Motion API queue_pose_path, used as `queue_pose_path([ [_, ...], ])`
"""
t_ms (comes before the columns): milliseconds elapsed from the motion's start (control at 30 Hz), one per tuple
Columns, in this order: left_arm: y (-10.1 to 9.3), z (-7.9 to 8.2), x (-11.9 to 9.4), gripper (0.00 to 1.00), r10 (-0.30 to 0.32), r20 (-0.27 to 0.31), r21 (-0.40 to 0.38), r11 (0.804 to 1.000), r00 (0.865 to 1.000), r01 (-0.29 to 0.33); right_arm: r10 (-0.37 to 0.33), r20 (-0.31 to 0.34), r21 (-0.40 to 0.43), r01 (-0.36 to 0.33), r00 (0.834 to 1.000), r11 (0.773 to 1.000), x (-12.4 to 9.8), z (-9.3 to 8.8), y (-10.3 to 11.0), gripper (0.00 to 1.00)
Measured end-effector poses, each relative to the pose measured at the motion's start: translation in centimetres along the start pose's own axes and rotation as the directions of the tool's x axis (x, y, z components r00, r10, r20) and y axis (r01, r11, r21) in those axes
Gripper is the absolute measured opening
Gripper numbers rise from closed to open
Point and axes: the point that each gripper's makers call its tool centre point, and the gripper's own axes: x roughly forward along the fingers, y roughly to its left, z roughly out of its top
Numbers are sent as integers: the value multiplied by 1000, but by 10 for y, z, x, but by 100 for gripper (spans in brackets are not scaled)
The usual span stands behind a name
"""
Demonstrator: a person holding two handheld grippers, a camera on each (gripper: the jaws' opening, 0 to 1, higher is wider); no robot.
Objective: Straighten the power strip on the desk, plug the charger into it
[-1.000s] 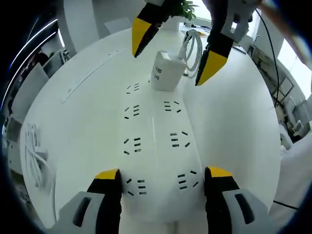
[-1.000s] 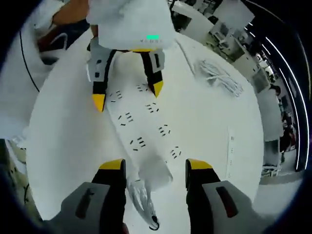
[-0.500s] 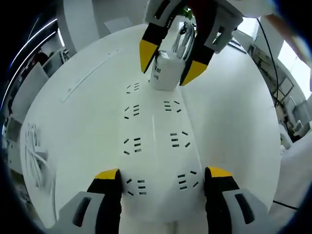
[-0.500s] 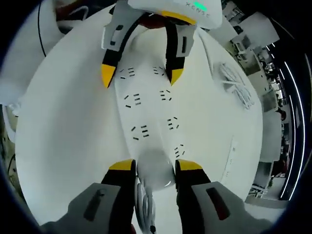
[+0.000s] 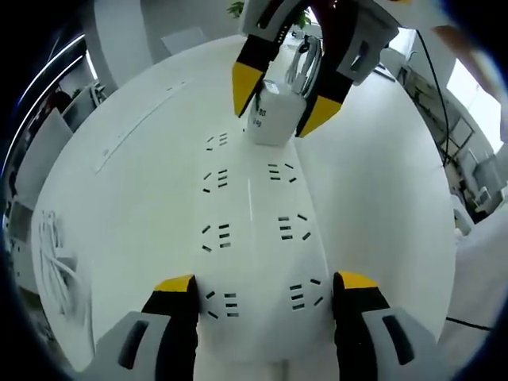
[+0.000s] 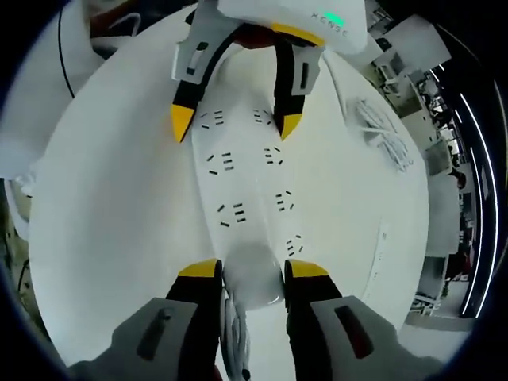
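Observation:
A white power strip (image 5: 252, 214) lies lengthwise on the white desk (image 5: 119, 182), with paired rows of sockets. My left gripper (image 5: 264, 284) stands open, its yellow-tipped jaws straddling the strip's near end. At the far end a white charger (image 5: 268, 123) stands upright on the strip, and my right gripper (image 5: 279, 99) is shut on it. In the right gripper view the charger (image 6: 252, 278) sits squeezed between the right gripper's (image 6: 252, 270) jaws, its coiled cable (image 6: 234, 337) trailing below. The power strip (image 6: 248, 182) runs away toward the left gripper (image 6: 235, 125).
A bundle of white cable (image 5: 55, 262) lies on the desk's left side, also in the right gripper view as a cable bundle (image 6: 382, 136). A long thin groove (image 5: 139, 123) crosses the desk. A person's white sleeve (image 6: 36, 135) is at the left.
My right gripper came down around the charger and its jaws narrowed onto it. The left gripper and the strip have stayed put.

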Motion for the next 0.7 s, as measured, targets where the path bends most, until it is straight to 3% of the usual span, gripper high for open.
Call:
queue_pose_path([
  [267,1,3,3,69,-37,-3,77,996,999,37,-3,-32,73,6,999,997,-12,6,29,29],
  [700,-13,4,1,69,-75,-13,162,984,997,76,-14,-66,172,25,998,985,-18,5,46,29],
])
